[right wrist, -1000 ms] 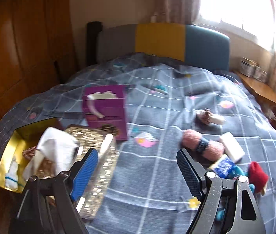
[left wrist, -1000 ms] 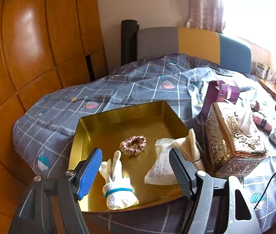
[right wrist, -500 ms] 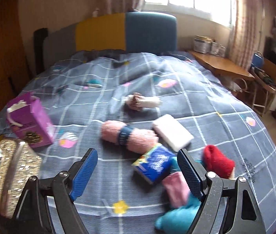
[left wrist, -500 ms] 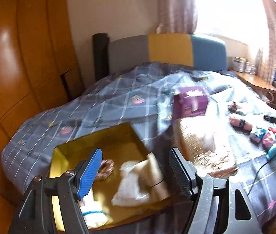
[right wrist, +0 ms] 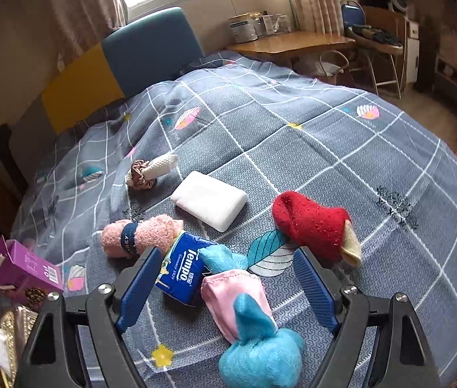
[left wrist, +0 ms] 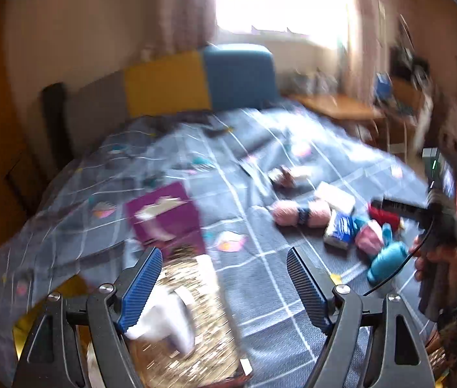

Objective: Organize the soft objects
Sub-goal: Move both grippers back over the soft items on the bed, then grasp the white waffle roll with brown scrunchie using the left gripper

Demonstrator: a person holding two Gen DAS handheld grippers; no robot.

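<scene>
Soft things lie in a heap on the grey checked bedspread [right wrist: 293, 135]: a red sock [right wrist: 312, 223], a white pack [right wrist: 210, 203], a pink towel roll [right wrist: 141, 237] with a dark band, a blue Tempo tissue pack [right wrist: 183, 270], a pink satin pouch [right wrist: 234, 294] and a fluffy blue cloth [right wrist: 260, 355]. My right gripper [right wrist: 225, 255] hangs open just above the pouch and tissue pack, touching nothing. My left gripper [left wrist: 222, 253] is over the gold tissue box [left wrist: 189, 323]; its jaws are opening with nothing between them. The left wrist view is blurred.
A brown scrunchie with a white sock [right wrist: 146, 173] lies farther back. A purple box [left wrist: 163, 216] stands behind the tissue box, and a corner of the gold tray [left wrist: 73, 287] shows at lower left. A wooden desk [right wrist: 293, 43] and chairs stand beyond the bed.
The left gripper has swung right, from over the gold tray to over the tissue box, and its jaws stand wider. The right gripper has moved right and lower, onto the heap.
</scene>
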